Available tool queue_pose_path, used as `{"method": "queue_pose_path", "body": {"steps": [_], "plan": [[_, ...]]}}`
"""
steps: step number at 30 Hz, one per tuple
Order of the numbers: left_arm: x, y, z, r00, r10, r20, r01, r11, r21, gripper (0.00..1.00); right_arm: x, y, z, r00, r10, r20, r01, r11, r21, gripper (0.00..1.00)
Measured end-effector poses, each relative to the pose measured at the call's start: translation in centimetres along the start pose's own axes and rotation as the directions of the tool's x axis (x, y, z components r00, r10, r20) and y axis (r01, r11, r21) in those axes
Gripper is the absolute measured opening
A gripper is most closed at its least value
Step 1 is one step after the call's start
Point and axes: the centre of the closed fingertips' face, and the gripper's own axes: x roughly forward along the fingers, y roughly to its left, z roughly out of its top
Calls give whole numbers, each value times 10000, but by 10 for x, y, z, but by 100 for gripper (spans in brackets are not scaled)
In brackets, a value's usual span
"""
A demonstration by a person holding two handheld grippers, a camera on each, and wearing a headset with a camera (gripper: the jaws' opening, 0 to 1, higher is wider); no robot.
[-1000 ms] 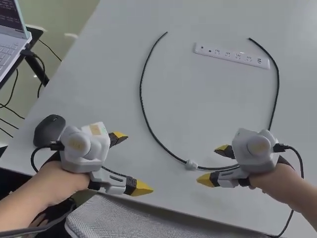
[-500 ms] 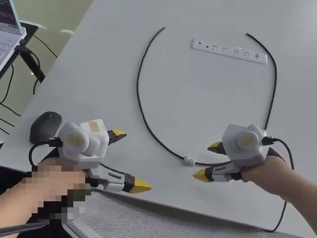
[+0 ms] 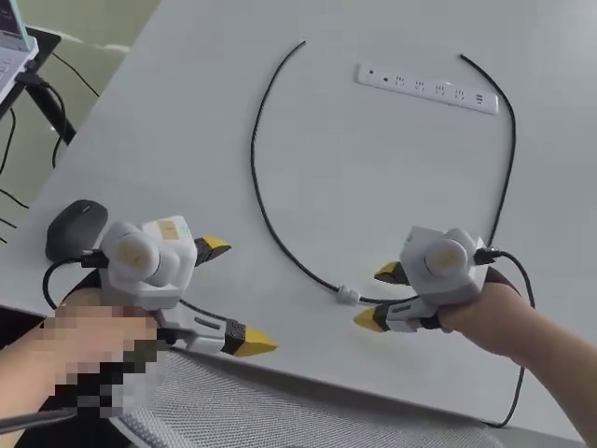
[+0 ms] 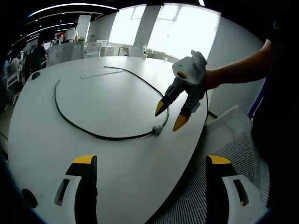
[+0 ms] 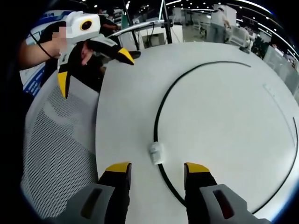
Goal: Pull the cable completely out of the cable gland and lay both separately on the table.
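A long black cable [image 3: 264, 202] lies in a wide loop on the white table [image 3: 373, 177]. A small white cable gland [image 3: 347, 295] sits on the cable near the table's front edge. My right gripper [image 3: 378, 296] is open just right of the gland, its yellow-tipped jaws pointing at it with the cable running between them; the gland [image 5: 156, 152] lies just ahead of my right gripper [image 5: 156, 167] in its own view. My left gripper [image 3: 233, 292] is open over the table's front-left edge, well apart from the gland [image 4: 157, 129], with nothing between its jaws.
A white power strip [image 3: 427, 88] lies at the far side of the table. A black mouse [image 3: 73, 227] rests at the left edge. A grey mesh chair [image 3: 242, 401] stands below the front edge. A laptop [image 3: 17, 37] sits at far left.
My right gripper has moved left toward the gland, now straddling the cable beside it. The left gripper has hardly moved; the head camera has shifted.
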Motion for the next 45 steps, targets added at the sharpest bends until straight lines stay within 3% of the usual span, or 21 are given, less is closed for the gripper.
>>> {"method": "queue_pose_path", "body": {"steps": [6, 19, 35, 41, 45], "plan": [[0, 1, -2, 10000, 5, -90, -6, 10000, -39, 96, 7, 0, -1, 9998, 63, -184, -69, 9993, -356, 36], [-2, 0, -4, 9999, 21, -127, -22, 9999, -129, 96, 12, -1, 3, 9993, 293, -215, -301, 9988, -380, 20], [-3, -4, -6, 9998, 2, -214, -7, 9997, -230, 95, 21, -1, 3, 9986, 377, -365, -396, 9978, -528, 9], [-2, -4, -5, 9998, -11, -204, 6, 9997, -245, 94, 21, -1, -3, 9975, 397, -592, -437, 9967, -681, 9], [-2, -3, -4, 9998, -4, -206, -1, 9997, -245, 94, 21, -1, -1, 9980, 426, -474, -455, 9971, -609, 9]]}}
